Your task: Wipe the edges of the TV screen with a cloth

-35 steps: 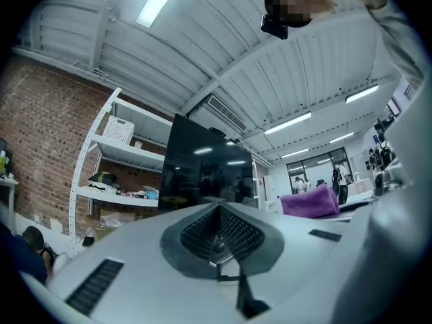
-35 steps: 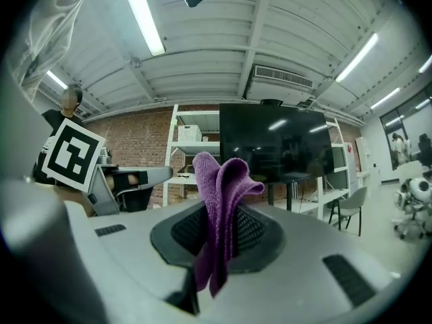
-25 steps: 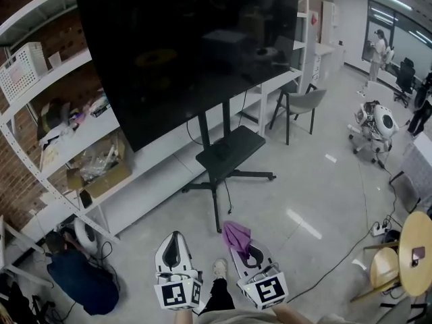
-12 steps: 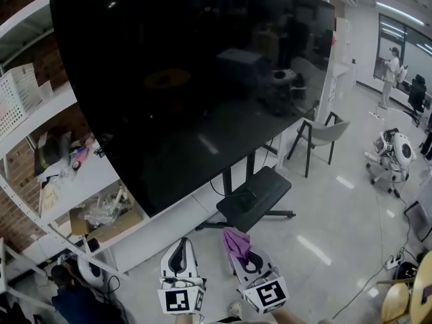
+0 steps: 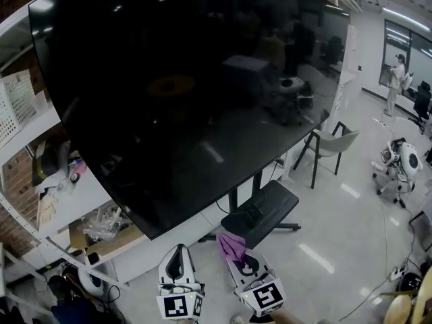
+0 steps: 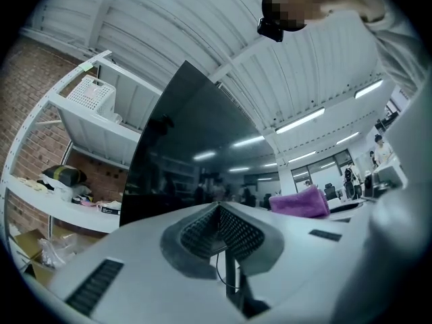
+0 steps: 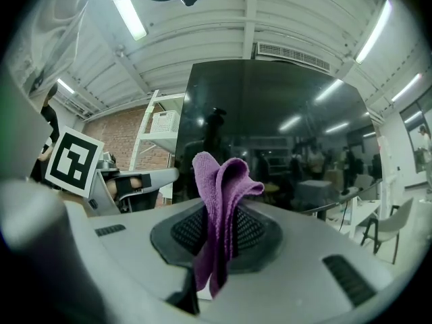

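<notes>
A large black TV screen (image 5: 189, 93) on a rolling stand (image 5: 260, 211) fills most of the head view; its lower edge runs diagonally just above both grippers. My right gripper (image 5: 233, 254) is shut on a folded purple cloth (image 5: 230, 246) that sticks up from its jaws, below the screen's lower edge. In the right gripper view the purple cloth (image 7: 219, 194) stands pinched between the jaws, with the TV screen (image 7: 283, 127) ahead. My left gripper (image 5: 177, 260) sits beside it, shut and holding nothing. The left gripper view shows the TV screen (image 6: 196, 160) and the purple cloth (image 6: 300, 202) to the right.
White shelving (image 5: 47, 181) with boxes and clutter stands behind the TV at the left. A grey chair (image 5: 337, 144) stands at the right, a small white robot (image 5: 401, 164) farther right, and a person (image 5: 395, 76) far off by the windows.
The TV has grown much larger in view as I have come closer. Both grippers have stayed low in the view, the right one still holding the cloth.
</notes>
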A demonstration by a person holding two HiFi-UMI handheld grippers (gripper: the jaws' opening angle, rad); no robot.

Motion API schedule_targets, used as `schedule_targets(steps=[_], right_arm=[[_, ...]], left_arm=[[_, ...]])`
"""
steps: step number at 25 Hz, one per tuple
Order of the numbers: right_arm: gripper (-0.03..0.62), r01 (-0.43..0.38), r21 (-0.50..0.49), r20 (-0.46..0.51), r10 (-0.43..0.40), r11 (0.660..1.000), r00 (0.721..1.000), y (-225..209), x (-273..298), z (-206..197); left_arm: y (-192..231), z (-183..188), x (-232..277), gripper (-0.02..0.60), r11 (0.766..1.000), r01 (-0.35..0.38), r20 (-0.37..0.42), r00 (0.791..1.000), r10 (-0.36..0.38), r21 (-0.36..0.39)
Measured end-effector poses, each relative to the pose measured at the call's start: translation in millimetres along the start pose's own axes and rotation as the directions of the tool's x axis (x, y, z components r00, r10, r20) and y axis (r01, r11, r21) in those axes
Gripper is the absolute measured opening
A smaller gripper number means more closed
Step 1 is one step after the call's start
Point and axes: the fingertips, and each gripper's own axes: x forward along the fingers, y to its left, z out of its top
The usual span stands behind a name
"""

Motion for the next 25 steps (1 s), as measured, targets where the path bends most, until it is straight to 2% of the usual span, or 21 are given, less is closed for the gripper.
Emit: schedule_targets(steps=[6, 13, 19, 25], right_arm=[[0.052, 0.014, 0.037, -0.006, -0.014, 0.999, 1.0, -23.3, 0.0, 0.7], [0.052, -0.055, 0.006, -0.03, 0.055, 0.998, 0.998, -43.9, 6.7, -2.3], [0.051, -0.124, -0.014, 0.009, 0.124, 0.992, 0.992, -34.4, 12.2, 12.2], [0.052, -0.144, -0.005, 0.015, 0.144, 0.99, 0.99, -21.6, 10.2, 15.2]], left_arm=[[-16.8, 2.3, 14.3, 0.015, 1.0, 0.0, -0.007, 1.0, 0.0, 0.03], [-21.2, 4.7, 12.4, 0.015, 0.994, -0.097, -0.005, 0.995, 0.098, 0.049], [-20.9, 6.4, 0.6, 0.015, 0.988, -0.149, -0.015, 0.989, 0.15, 0.047], [-18.2, 15.3, -13.1, 0.015, 0.984, -0.171, 0.0, 0.985, 0.171, 0.05]])
